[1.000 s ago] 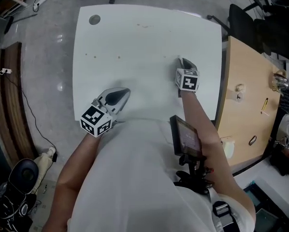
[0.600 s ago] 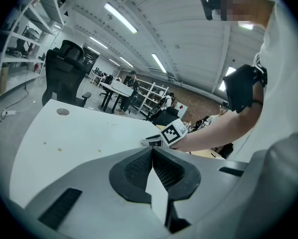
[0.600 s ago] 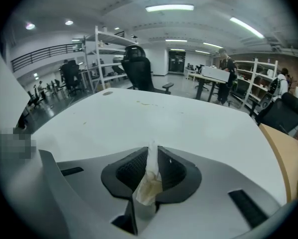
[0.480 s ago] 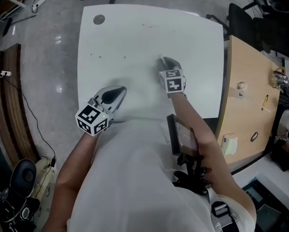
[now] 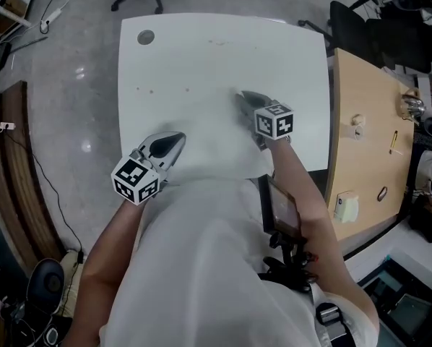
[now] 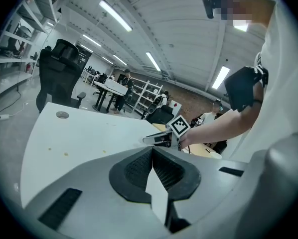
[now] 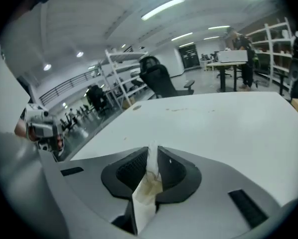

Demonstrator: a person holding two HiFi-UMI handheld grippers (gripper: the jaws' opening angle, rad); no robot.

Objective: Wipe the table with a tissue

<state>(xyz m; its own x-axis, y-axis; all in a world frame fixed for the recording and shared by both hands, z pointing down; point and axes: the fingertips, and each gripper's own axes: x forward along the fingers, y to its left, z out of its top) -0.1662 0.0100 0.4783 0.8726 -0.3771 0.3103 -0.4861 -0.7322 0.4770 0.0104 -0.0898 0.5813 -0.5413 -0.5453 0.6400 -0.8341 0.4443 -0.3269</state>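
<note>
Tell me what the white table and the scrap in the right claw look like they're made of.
Table: probably laminate or painted board. The top is smooth, evenly white and matte, marked only by a few small specks.
Tissue pinched in the right claw: soft, thin paper. It is limp and creased, with a yellowish-brown stain.
</note>
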